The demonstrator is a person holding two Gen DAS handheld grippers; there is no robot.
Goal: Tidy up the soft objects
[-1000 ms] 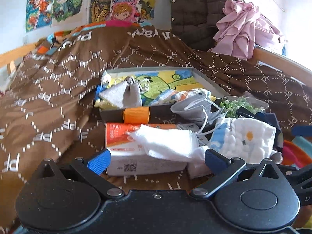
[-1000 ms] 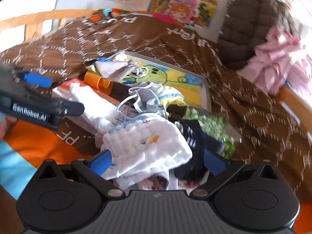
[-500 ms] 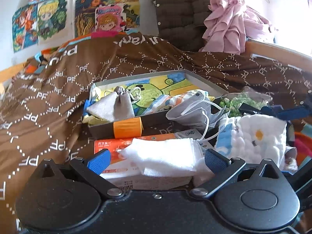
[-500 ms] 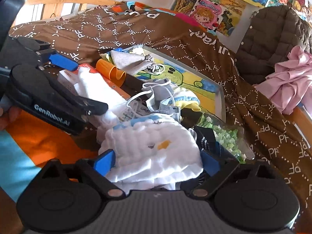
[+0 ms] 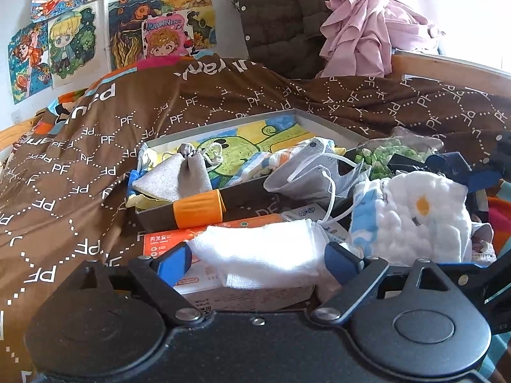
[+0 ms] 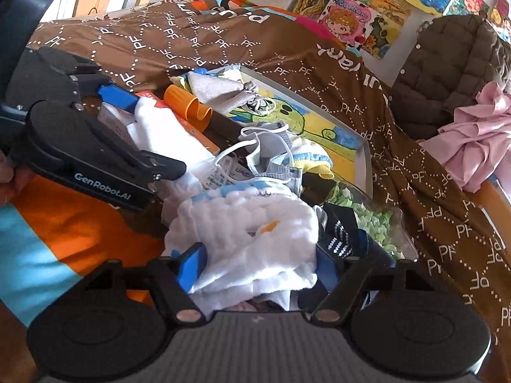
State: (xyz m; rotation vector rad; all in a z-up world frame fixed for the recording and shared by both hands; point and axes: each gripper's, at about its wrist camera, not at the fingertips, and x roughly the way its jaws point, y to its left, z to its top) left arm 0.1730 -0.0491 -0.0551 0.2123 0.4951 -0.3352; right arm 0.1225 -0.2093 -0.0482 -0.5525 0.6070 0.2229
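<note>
Left gripper [image 5: 257, 263]: jaws just closing around gauze [image 5: 255, 255], which lies between them on box [image 5: 166, 244]; pads beside the folds, firm press not evident, so counted as still apart

Right gripper [image 6: 258, 263]: jaws just closing around puffy cloth [image 6: 249, 223]; left pad against the cloth edge, right pad partly hidden behind it, grip not confirmed

Beyond: mask [image 5: 306, 175] draped over tray [image 5: 332, 126] front wall, loops trailing toward both cloths; orange cup [image 5: 198, 209] on its side against that wall; grey pouch [image 5: 179, 175] inside tray; green bag [image 5: 386, 156] at right

Risks:
- Snagged mask loop on lifting either cloth, dragging mask off tray
- Shallow bite on gauze top layer only, causing unfolding or a drop
- Box shifted with gauze if pads catch its edge
- Cup rolled by any tray nudge
- Collision between grippers working just beside each other

Legible text: "GenRobot.AI" on left gripper; "PF" repeated across blanket [image 5: 95, 146]; "MORNING" on far poster [image 5: 166, 38]; "ORAL" on box, remainder too small
</note>
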